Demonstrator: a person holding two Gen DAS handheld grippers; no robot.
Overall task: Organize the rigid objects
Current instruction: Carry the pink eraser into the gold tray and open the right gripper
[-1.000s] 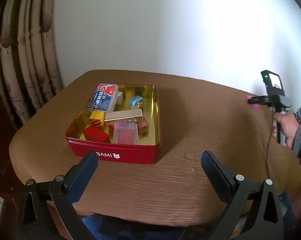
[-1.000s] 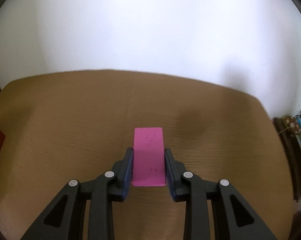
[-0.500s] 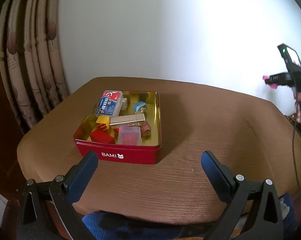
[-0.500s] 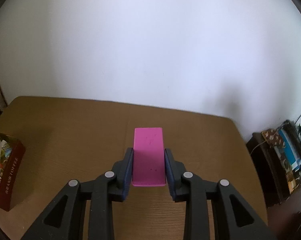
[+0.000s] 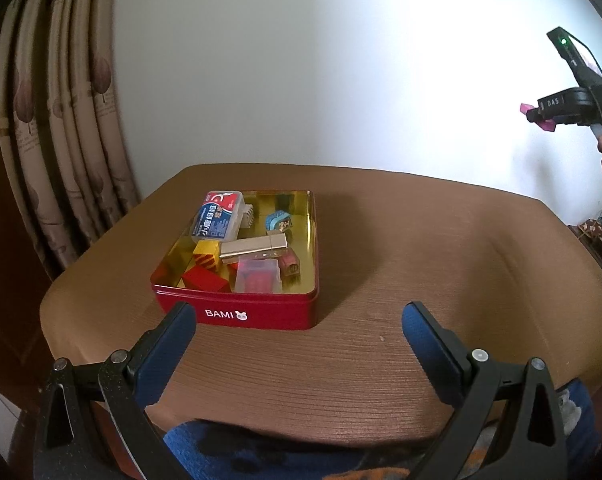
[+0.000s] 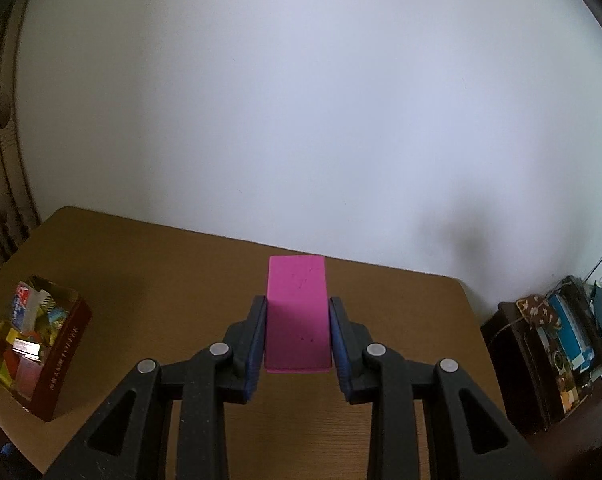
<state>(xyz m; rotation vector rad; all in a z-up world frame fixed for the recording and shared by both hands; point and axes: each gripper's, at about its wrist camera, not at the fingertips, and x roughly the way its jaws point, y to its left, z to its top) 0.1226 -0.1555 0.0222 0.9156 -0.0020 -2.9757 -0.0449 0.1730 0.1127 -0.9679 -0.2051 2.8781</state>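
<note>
1. Pink block (image 6: 297, 312) clamped between blue pads (image 6: 257, 336) of right tongs (image 6: 297, 332), sticking forward past the tips, held in the air well above brown table (image 6: 181, 280).
2. Seen also from the left wrist view: same pink block (image 5: 525, 109) pinched in right tongs (image 5: 535, 116) far to the right, high over the table edge, in front of white wall (image 5: 301, 60).
3. Held open and empty: left tongs (image 5: 297, 320), blue pads (image 5: 169, 344) wide apart, hovering over the near edge of table (image 5: 381, 260).
4. Sat toward the left part of the table: red tin (image 5: 257, 316) marked BAMI, gold inside, no lid on it.
5. Lay inside the tin, crowded together: white and blue box (image 5: 217, 216) at the back left, small blue patterned piece (image 5: 278, 222) beside it, silvery flat bar (image 5: 255, 247) across the middle, yellow block (image 5: 207, 254), red block (image 5: 203, 280), translucent pink case (image 5: 259, 280) at the front.
6. Showed from the right wrist view at the far left: red tin (image 6: 67, 340), well apart from the pink block.
7. Hung at the left: patterned beige curtain (image 5: 53, 120).
8. Stood past the right end of the table: dark shelf (image 6: 541, 360) of cluttered items, too small to tell apart.
</note>
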